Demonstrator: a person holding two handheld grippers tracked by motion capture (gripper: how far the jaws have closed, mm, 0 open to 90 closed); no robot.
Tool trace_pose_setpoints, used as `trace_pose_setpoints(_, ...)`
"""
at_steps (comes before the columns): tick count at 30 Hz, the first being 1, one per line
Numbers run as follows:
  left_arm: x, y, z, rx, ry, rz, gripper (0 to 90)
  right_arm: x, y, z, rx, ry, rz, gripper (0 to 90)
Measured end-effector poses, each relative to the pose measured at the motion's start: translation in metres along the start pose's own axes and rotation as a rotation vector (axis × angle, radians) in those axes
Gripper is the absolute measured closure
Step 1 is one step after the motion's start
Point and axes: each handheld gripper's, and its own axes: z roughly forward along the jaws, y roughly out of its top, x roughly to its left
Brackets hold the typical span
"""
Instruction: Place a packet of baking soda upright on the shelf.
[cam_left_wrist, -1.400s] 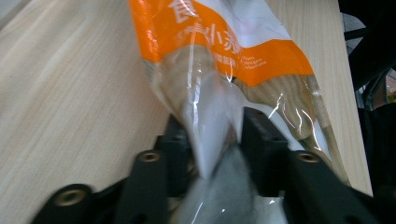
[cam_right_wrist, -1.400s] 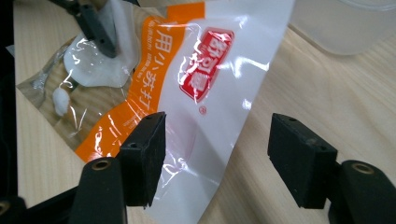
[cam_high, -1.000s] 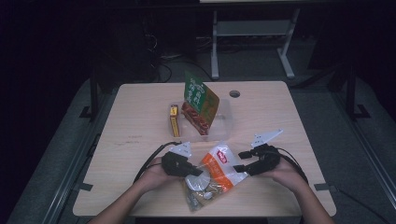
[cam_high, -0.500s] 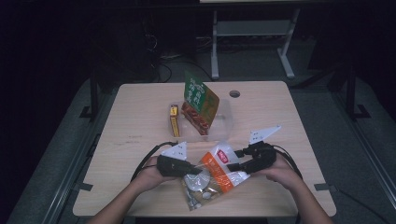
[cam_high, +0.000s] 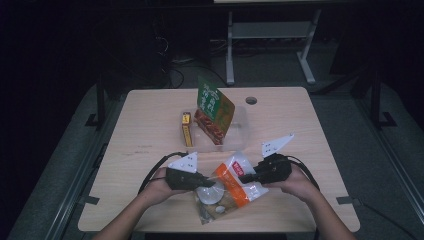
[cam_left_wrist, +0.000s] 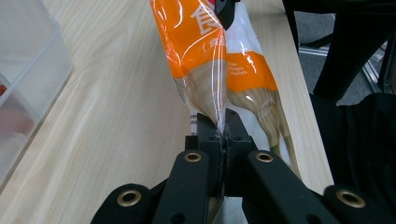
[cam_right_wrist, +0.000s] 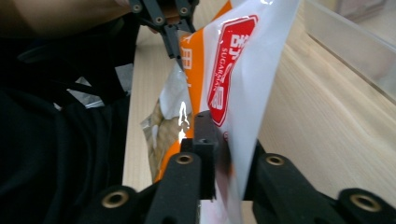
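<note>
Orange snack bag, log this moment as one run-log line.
left gripper: shut on orange snack bag | right gripper: shut on same bag | bag: held between both, above table | clear container: behind, apart

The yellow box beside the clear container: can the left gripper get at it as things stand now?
Probably not right away. The left gripper is shut on the orange snack bag, which the right gripper also clamps. The table toward the yellow box looks free, but the bag must be released first.

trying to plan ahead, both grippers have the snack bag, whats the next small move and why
Probably carry the orange snack bag toward the clear bin: the left gripper and right gripper are each clamped on an edge, and another packet already stands there.
</note>
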Motion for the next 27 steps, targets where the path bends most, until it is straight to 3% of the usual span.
trace_pose_setpoints(9,0.001,-0.003,-0.002,-0.027,-0.006,-0.023,88.2,0.001,0.005,0.000,0.000,0.020,0.005,90.0)
trace_pose_setpoints(16,0.000,-0.002,-0.008,-0.030,0.030,-0.012,83.1,0.009,0.022,-0.004,0.029,0.002,-0.030,90.0)
trace_pose_setpoints(21,0.000,-0.002,-0.012,-0.053,0.048,-0.018,72.4,0.015,0.034,-0.008,0.036,0.008,-0.056,90.0)
trace_pose_setpoints(22,0.001,-0.001,-0.015,-0.071,0.060,-0.023,64.4,0.018,0.039,-0.011,0.039,0.004,-0.062,90.0)
trace_pose_setpoints(27,0.000,-0.002,-0.026,-0.131,0.115,-0.055,44.3,0.021,0.048,-0.020,0.031,-0.024,-0.089,90.0)
